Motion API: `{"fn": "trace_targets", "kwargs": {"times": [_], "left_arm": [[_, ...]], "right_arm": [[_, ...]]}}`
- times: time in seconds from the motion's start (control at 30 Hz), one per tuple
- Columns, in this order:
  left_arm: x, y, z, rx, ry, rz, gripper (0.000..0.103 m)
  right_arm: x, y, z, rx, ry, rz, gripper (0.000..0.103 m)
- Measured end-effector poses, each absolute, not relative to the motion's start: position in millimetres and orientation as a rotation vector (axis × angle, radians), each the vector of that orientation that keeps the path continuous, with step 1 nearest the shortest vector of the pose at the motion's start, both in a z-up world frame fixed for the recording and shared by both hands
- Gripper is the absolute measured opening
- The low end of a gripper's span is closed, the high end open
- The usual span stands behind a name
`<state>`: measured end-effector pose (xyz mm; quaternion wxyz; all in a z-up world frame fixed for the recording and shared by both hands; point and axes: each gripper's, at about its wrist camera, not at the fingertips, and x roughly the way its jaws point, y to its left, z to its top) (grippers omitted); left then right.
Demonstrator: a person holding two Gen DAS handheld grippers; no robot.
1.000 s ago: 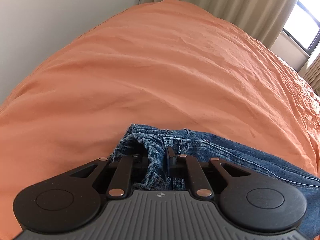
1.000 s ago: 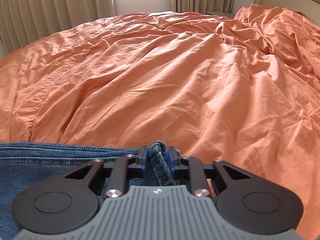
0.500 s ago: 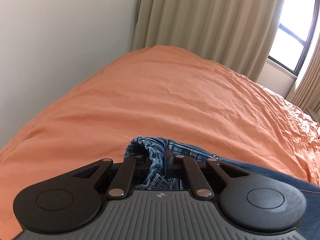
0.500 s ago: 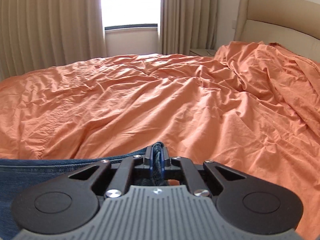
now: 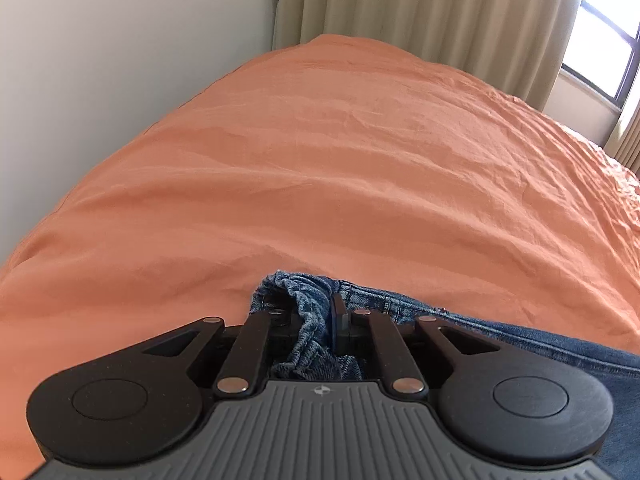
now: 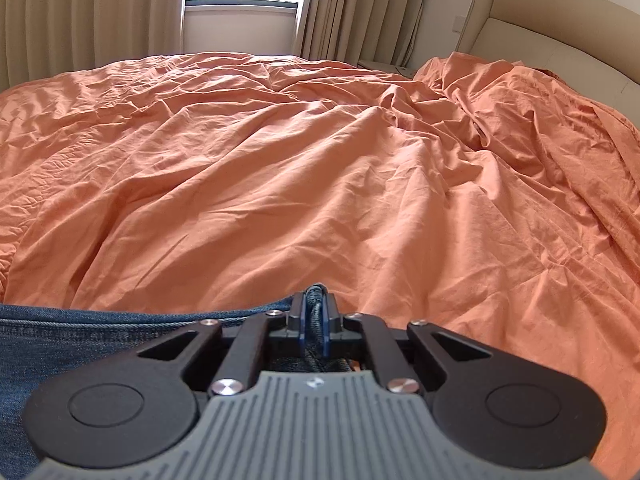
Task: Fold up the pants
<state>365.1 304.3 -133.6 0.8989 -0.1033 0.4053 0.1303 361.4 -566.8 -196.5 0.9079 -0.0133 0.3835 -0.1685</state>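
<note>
Blue denim pants (image 5: 500, 332) lie on an orange bed cover (image 5: 320, 160) and run off to the right in the left wrist view. My left gripper (image 5: 310, 310) has a bunched, gathered edge of the denim between its jaws; the jaws are opening, but the pads still touch the cloth. In the right wrist view the pants (image 6: 80, 340) stretch away to the left along the bottom. My right gripper (image 6: 316, 306) is shut tight on a thin folded edge of the denim, which sticks up just past its fingertips.
A pale wall (image 5: 100, 60) borders the bed on the left, with beige curtains (image 5: 420, 8) and a window (image 5: 600, 40) behind. In the right wrist view the cover (image 6: 320, 160) lies wrinkled and heaps up (image 6: 520, 100) by the padded headboard (image 6: 540, 40).
Both views have tilted up, so more wall, curtains and headboard show. The right jaws have pinched narrower on the denim. The left jaws narrowed, then widened again, with the denim still between them.
</note>
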Motion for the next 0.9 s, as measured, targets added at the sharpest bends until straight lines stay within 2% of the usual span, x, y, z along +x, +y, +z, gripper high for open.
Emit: {"fn": "trace_targets", "kwargs": {"times": [0.07,0.13,0.17,0.2,0.23,0.27,0.3,0.33,0.47,0.53,0.67,0.8,0.87,0.9], "left_arm": [[368,301,-133,-0.181,0.861,0.261,0.021],[368,299,-128,-0.143,0.882,0.233,0.034],[368,297,-125,-0.125,0.898,0.222,0.046],[367,295,-121,-0.096,0.91,0.228,0.062],[366,291,-117,-0.043,0.906,0.253,0.072],[364,286,-112,0.037,0.889,0.286,0.09],[363,281,-107,0.117,0.874,0.305,0.096],[363,279,-102,0.173,0.869,0.317,0.096],[353,284,-76,0.144,0.873,0.294,0.091],[338,286,-63,0.077,0.857,0.255,0.084],[306,281,-51,0.005,0.898,0.15,0.037],[273,271,-63,0.071,0.882,0.096,0.018],[268,273,-76,0.069,0.867,0.097,0.014],[269,275,-83,0.054,0.863,0.101,0.013]], "right_arm": [[363,-566,-193,-0.041,0.795,-0.369,0.01],[362,-567,-186,-0.031,0.8,-0.394,0.038],[360,-567,-181,-0.021,0.794,-0.396,0.044],[357,-565,-176,-0.006,0.792,-0.393,0.049],[353,-563,-171,0.005,0.796,-0.39,0.049],[348,-559,-165,0.015,0.797,-0.382,0.049],[342,-554,-159,0.026,0.795,-0.365,0.05],[335,-549,-154,0.035,0.792,-0.349,0.051],[301,-523,-131,0.106,0.796,-0.275,0.052],[282,-506,-123,0.139,0.808,-0.24,0.052],[243,-464,-118,0.196,0.833,-0.148,0.052],[210,-416,-127,0.217,0.85,-0.065,0.048],[200,-393,-135,0.218,0.863,-0.029,0.04],[195,-380,-141,0.214,0.876,-0.02,0.03]]}}
